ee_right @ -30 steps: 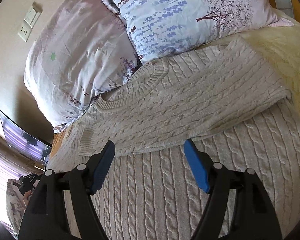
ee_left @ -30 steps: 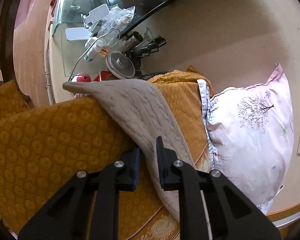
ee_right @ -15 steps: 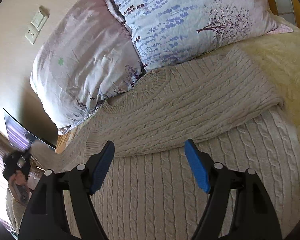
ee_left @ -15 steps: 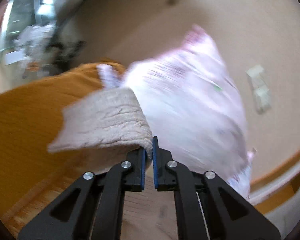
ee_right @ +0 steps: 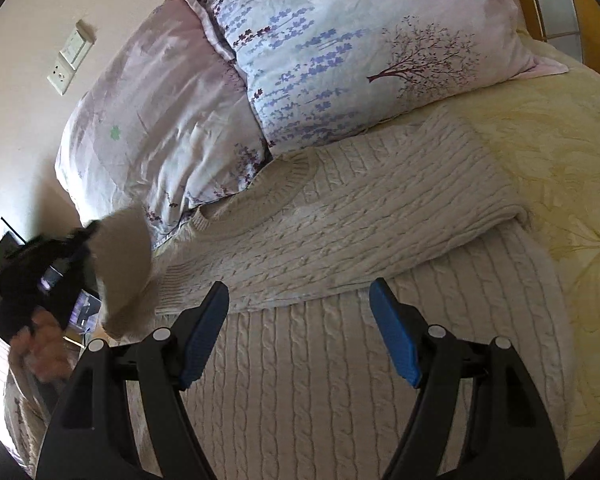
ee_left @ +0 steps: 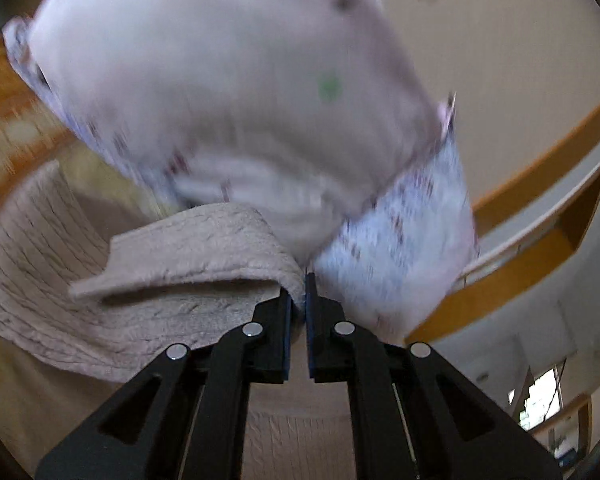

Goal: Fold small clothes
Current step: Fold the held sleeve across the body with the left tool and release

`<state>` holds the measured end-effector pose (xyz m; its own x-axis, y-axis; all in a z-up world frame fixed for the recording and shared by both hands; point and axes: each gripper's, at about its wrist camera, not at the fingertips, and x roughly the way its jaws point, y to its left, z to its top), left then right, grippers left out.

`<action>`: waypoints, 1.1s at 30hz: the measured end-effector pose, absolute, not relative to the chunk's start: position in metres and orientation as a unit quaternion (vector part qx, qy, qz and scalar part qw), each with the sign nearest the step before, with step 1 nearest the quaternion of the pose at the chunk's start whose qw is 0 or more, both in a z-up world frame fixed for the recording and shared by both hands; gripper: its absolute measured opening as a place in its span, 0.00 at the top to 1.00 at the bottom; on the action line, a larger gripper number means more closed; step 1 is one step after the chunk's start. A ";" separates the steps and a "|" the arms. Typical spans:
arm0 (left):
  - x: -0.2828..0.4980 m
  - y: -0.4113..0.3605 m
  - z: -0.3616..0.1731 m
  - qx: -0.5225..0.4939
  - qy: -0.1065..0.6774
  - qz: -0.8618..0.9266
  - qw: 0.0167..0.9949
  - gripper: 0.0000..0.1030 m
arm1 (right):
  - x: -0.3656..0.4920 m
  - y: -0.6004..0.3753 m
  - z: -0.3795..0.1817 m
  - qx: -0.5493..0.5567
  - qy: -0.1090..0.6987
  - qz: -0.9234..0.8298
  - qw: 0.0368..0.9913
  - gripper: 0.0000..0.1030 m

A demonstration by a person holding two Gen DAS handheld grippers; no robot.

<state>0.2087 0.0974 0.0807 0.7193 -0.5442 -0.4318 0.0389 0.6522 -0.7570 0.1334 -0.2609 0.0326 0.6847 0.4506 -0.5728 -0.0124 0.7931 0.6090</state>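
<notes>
The left gripper [ee_left: 298, 292] is clenched on the sleeve [ee_left: 204, 240] of the cream cable-knit sweater [ee_right: 340, 240], lifted off the bed [ee_right: 560, 160]. The right gripper [ee_right: 300, 320] hangs released above the sweater, spread below two floral pillows [ee_right: 340, 60].

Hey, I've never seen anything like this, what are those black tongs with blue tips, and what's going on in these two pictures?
They are hand-held grippers, one in each of a person's hands, each with a camera looking along its fingers. One picture is from the left gripper, shut on a sleeve of a beige sweater and lifting it. The other is from the right gripper, open and empty above the sweater, which lies on a bed below two pillows. At its left edge you see the left gripper and the hand holding it.
</notes>
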 end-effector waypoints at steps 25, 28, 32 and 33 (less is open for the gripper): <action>0.162 0.140 0.039 -0.156 0.440 -0.129 0.875 0.44 | 0.149 -0.116 0.089 -0.070 0.291 0.244 0.922 0.36; 0.170 0.143 0.022 -0.156 0.462 -0.116 0.865 0.45 | 0.161 -0.076 0.083 -0.133 0.281 0.258 0.915 0.43; 0.172 0.146 0.014 -0.163 0.463 -0.115 0.863 0.46 | 0.180 -0.042 0.061 -0.174 0.312 0.269 0.895 0.46; 0.171 0.145 0.014 -0.161 0.463 -0.116 0.864 0.46 | 0.183 -0.037 0.055 -0.186 0.319 0.264 0.891 0.46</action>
